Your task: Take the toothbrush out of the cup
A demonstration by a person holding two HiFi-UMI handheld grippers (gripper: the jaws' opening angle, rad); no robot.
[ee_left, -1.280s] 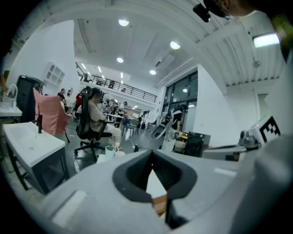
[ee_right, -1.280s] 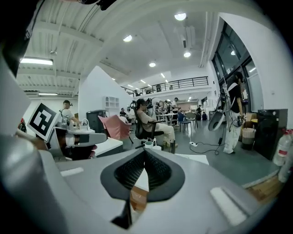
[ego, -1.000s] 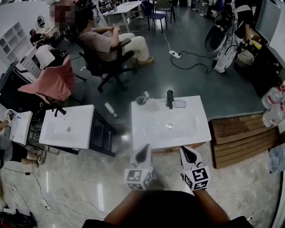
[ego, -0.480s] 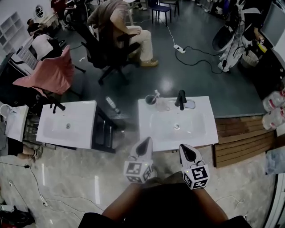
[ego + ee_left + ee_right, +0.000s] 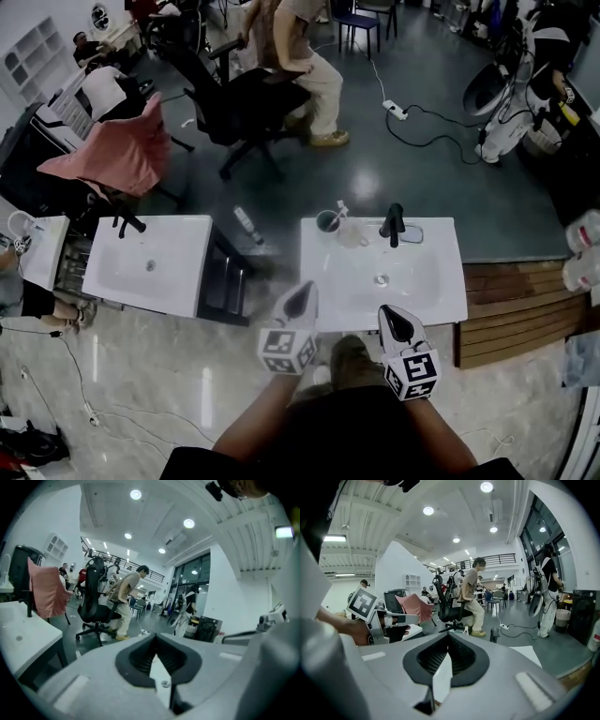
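Well, the toothbrush stands head-up at the back of the counter, well beyond both sets of fingers. A cup's rim props it, so the head is the part left free to grasp. Whether it sits in the dark cup or the clear tumbler just beside it, I cannot tell. The left gripper and right gripper hang at the counter's near edge, fingers clenched on nothing, which looks like a carrying posture with the reach not yet begun. Counted: one toothbrush, two cups, one black tap ahead of the right fingers, a second washbasin off beyond the left fingers, two grippers
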